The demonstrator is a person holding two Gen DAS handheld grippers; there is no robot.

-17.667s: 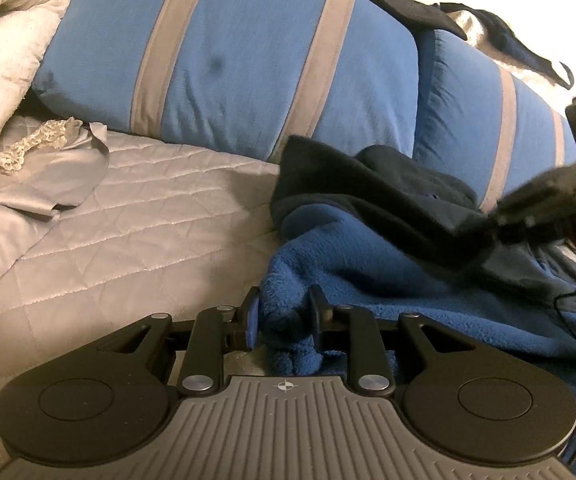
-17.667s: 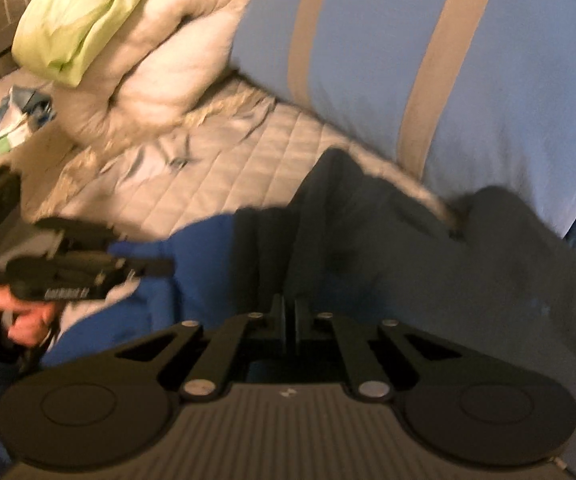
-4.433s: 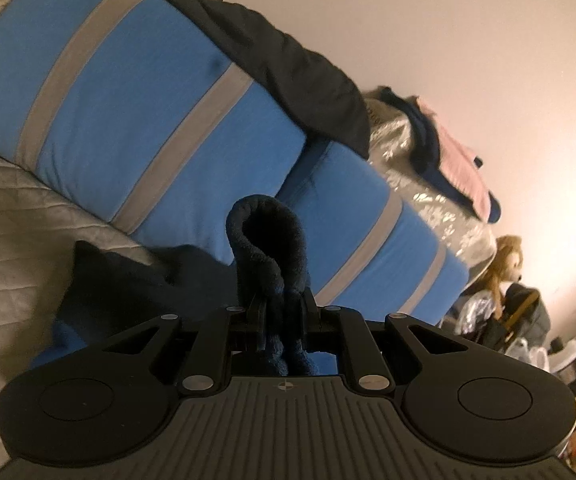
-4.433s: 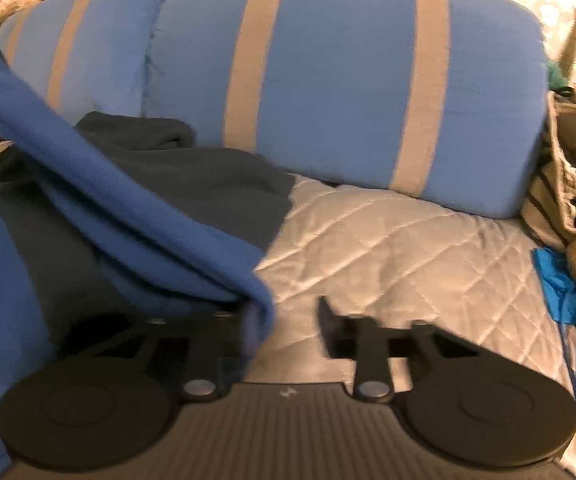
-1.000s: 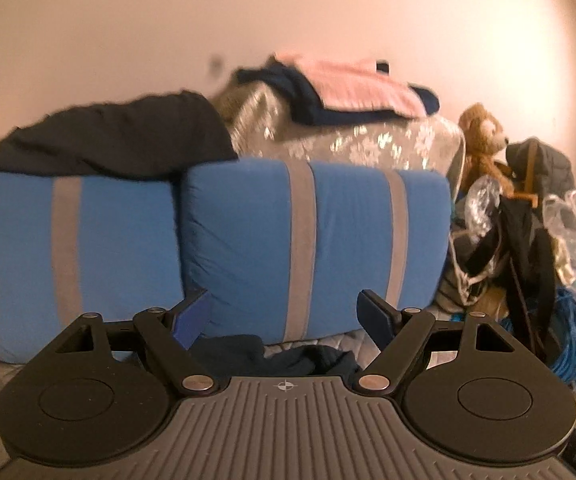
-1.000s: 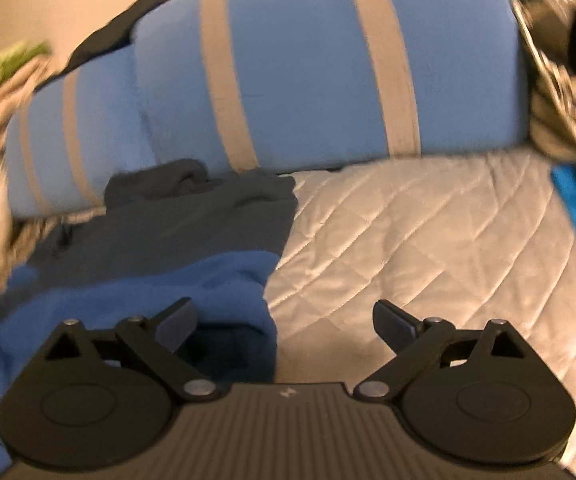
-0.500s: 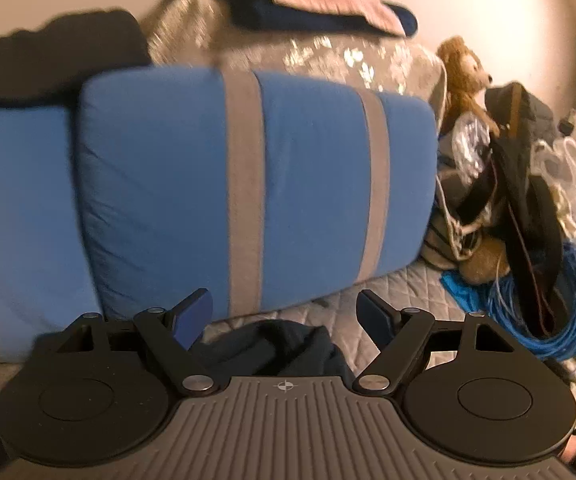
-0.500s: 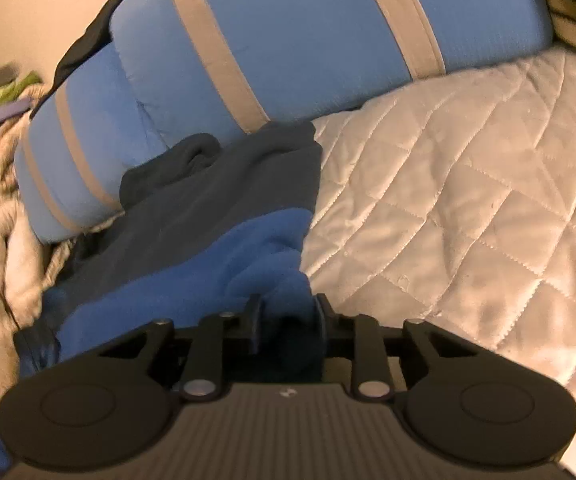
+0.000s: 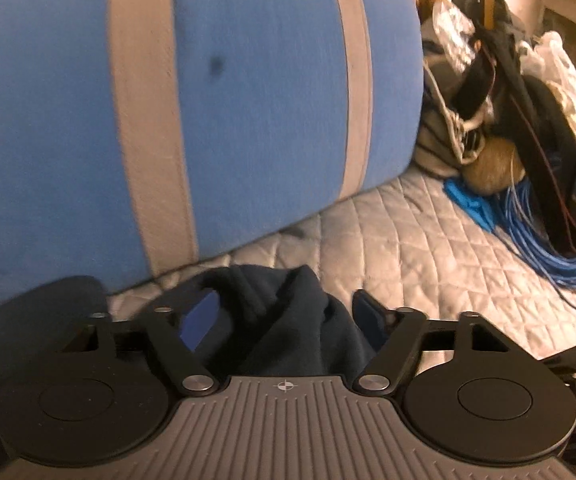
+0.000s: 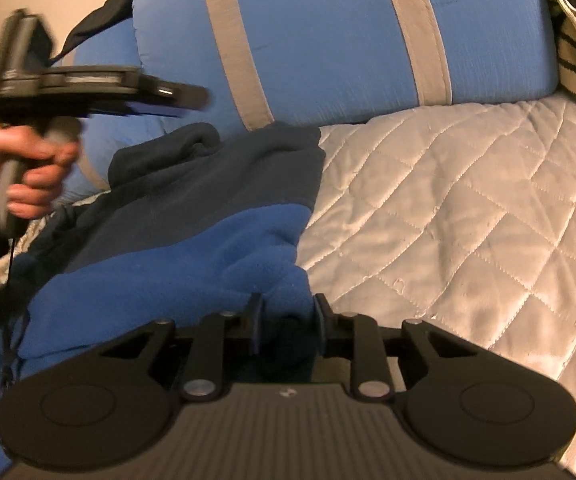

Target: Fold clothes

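A quilted grey bedspread (image 10: pixel 468 216) takes up most of both views, with 2 blue pillows with grey stripes (image 10: pixel 328 40) propped along its far side. Spread over the bedspread's left part lies the task's thing, a fleece garment (image 10: pixel 175 240) in bright blue with a dark navy upper part, its top edge bunched against the pillows. At the bedspread's far end the left wrist view shows clutter: a coil of blue cable (image 9: pixel 548 236), dark bags and straps (image 9: pixel 528 100), and a brown plush toy (image 9: pixel 492 164) among them. The right gripper (image 10: pixel 285 322) is clamped on the near blue corner of the fleece, with cloth filling the gap between its fingers. The left gripper (image 9: pixel 283 316) has its fingers spread wide on either side of a hump of the navy part, not pinching it; seen from the right wrist camera it is held in a hand (image 10: pixel 27 172) above the garment's upper edge. The step in hand looks like taking hold of 2 corners to pull the garment flat. To do it well, the left fingers should come down onto a single edge layer, not the whole hump, and close fully before any lift; then both grippers should draw apart evenly so the fleece lies smooth on the free stretch of quilt, well apart from the cable.
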